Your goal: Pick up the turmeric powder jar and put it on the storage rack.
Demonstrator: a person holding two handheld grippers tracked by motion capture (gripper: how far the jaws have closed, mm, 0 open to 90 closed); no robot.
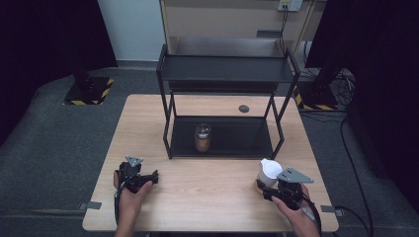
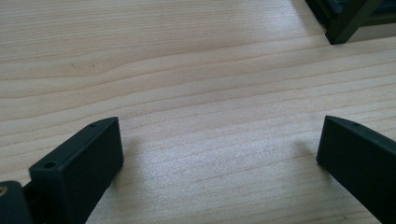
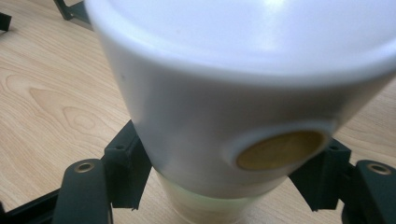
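So the right gripper (image 1: pixel 272 190) is clamped on a white bottle (image 1: pixel 269 171) with a wide white cap, down at the front right of the black two-tier rack (image 1: pixel 225 74); in the right gripper view the two black jaws sit tight against either side of the bottle (image 3: pixel 196 140), just below the cap where the body turns pale and translucent, and there's a round tan spot on the cap's skirt facing the camera; the bottle stands upright on the wooden table (image 1: pixel 207 187), just in front of the rack's right front leg.

The left gripper (image 1: pixel 148 176) is off to the front left of the rack, well apart from the bottle; its jaws are spread wide with nothing between them, just bare wood grain in the left gripper view (image 2: pixel 219 140), and the tips look to be right down at the tabletop, though I can't tell if they actually touch it; a corner of the rack's foot (image 2: pixel 348 23) peeks in at the top right there.

On the rack's lower shelf there's a glass jar (image 1: pixel 202 137) with something brown in it, standing upright left of the shelf's middle, well clear of both grippers.
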